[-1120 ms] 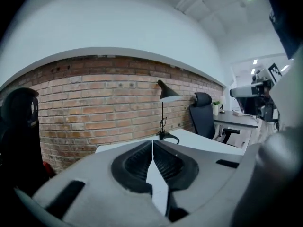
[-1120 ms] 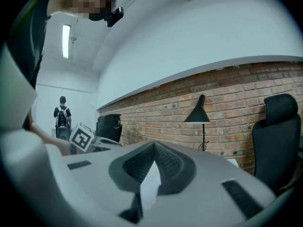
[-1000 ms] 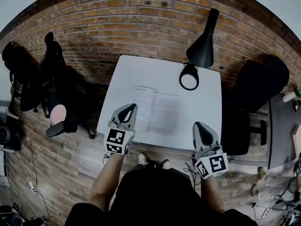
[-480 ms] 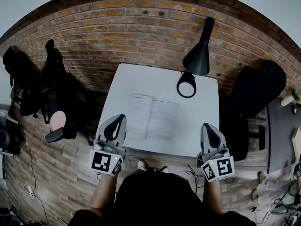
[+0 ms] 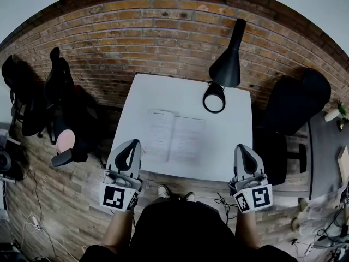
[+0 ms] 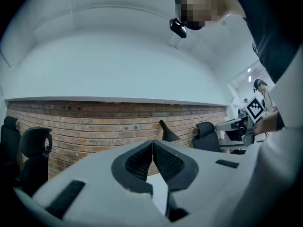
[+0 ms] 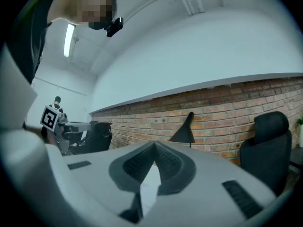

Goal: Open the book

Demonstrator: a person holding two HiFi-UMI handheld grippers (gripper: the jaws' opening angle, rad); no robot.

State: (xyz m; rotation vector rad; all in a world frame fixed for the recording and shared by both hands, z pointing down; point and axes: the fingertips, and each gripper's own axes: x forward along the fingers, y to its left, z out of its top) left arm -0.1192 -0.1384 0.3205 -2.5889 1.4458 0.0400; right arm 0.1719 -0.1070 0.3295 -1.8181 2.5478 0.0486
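The book [image 5: 174, 138] lies open and flat on the white table [image 5: 185, 94], two pale pages facing up. My left gripper [image 5: 133, 143] hangs near the table's front left corner, off the book, jaws shut and empty. My right gripper [image 5: 243, 148] hangs at the table's front right corner, also shut with nothing in it. In the left gripper view the left gripper [image 6: 152, 143] points level at the brick wall, ribbed pads meeting. In the right gripper view the right gripper [image 7: 154, 145] shows the same closed pads.
A black desk lamp [image 5: 224, 64] stands at the table's back right, its round head [image 5: 214, 98] over the table. Black office chairs stand to the left [image 5: 57, 86] and right [image 5: 297, 102]. A brick wall [image 5: 163, 31] runs behind the table.
Both grippers have drawn back from the book toward the table's front edge and risen, the left one more. The book lies open as before.
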